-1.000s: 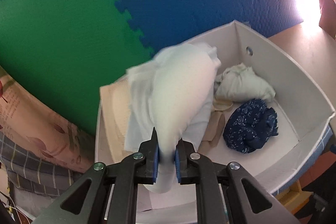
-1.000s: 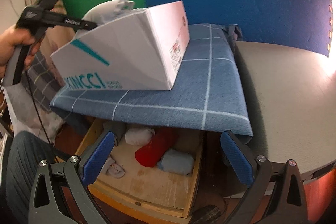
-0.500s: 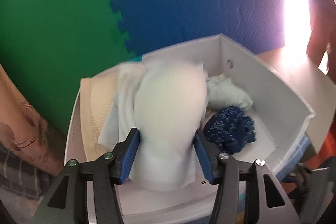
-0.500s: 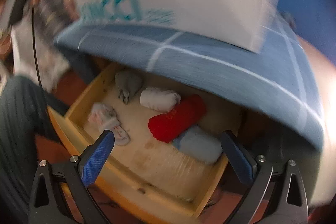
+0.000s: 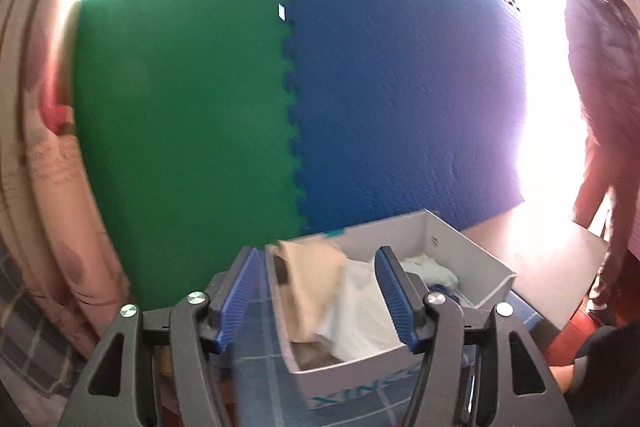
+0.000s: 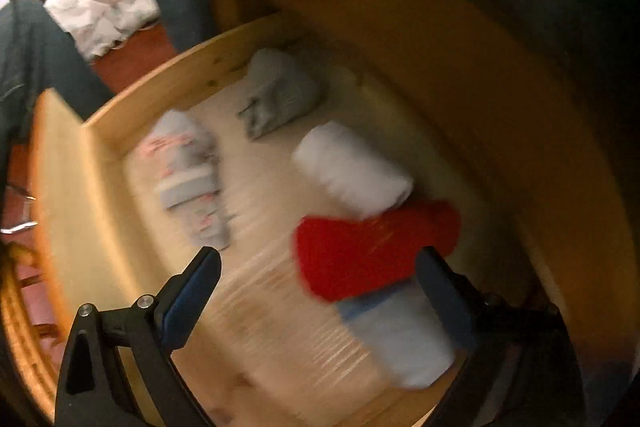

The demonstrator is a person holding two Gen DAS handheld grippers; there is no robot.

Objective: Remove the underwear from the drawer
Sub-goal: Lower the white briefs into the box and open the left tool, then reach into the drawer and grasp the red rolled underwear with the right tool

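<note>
Below the right gripper (image 6: 318,273) lies the open drawer (image 6: 76,187), holding five blurred rolls of underwear: a red roll (image 6: 372,251) and a pale blue roll (image 6: 404,335) between the jaws, a white roll (image 6: 352,171) just beyond them, a grey roll (image 6: 280,91) farther off, and a patterned roll (image 6: 188,171) ahead of the left jaw. Its jaws stand wide, closing slightly, pressing on nothing. Bare drawer floor lies between the left jaw and the red roll; the wooden rim curves outside the left jaw.

The left gripper (image 5: 318,299) has jaws spread and opening, empty. Beyond them sits one white box (image 5: 468,247) on a blue checked cloth (image 5: 256,367), holding a white garment (image 5: 360,307), a beige cloth (image 5: 312,283) draped over its near wall, and a dark blue piece (image 5: 440,287) past the right jaw. One green mat (image 5: 180,107) and one blue mat (image 5: 400,87) stand behind.
</note>
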